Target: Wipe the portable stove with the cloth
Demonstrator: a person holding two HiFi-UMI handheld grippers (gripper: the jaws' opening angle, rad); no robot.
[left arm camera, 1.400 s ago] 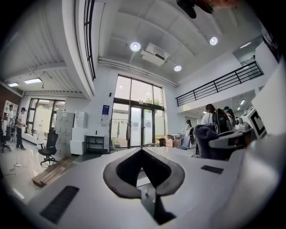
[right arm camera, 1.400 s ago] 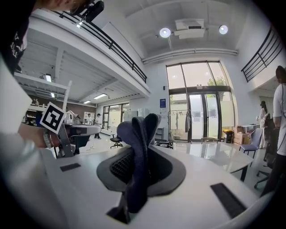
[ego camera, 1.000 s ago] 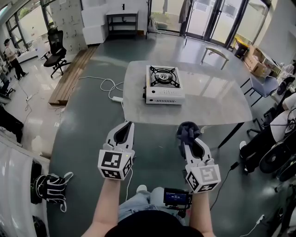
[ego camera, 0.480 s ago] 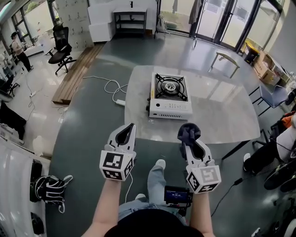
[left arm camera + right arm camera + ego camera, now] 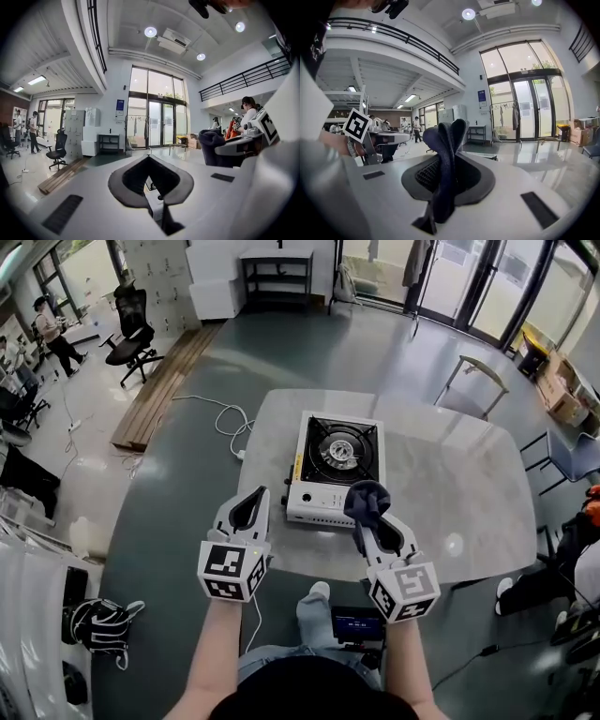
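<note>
With the right claw (image 5: 373,526) clenched on the cloth (image 5: 367,502) and the left claw (image 5: 253,502) closed empty, the cloth is best lowered flat onto the stove (image 5: 336,460).

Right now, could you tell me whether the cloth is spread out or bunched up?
Bunched up: the right gripper is shut on the cloth, its dark folds wadded above the jaws.

right gripper (image 5: 449,159): jaws pinched on the cloth
cloth (image 5: 444,136): dark blue, bunched, rising above the jaws
marker cube (image 5: 357,125): left of the cloth, apart
glass doors (image 5: 529,110): far behind the cloth, rightward
</note>
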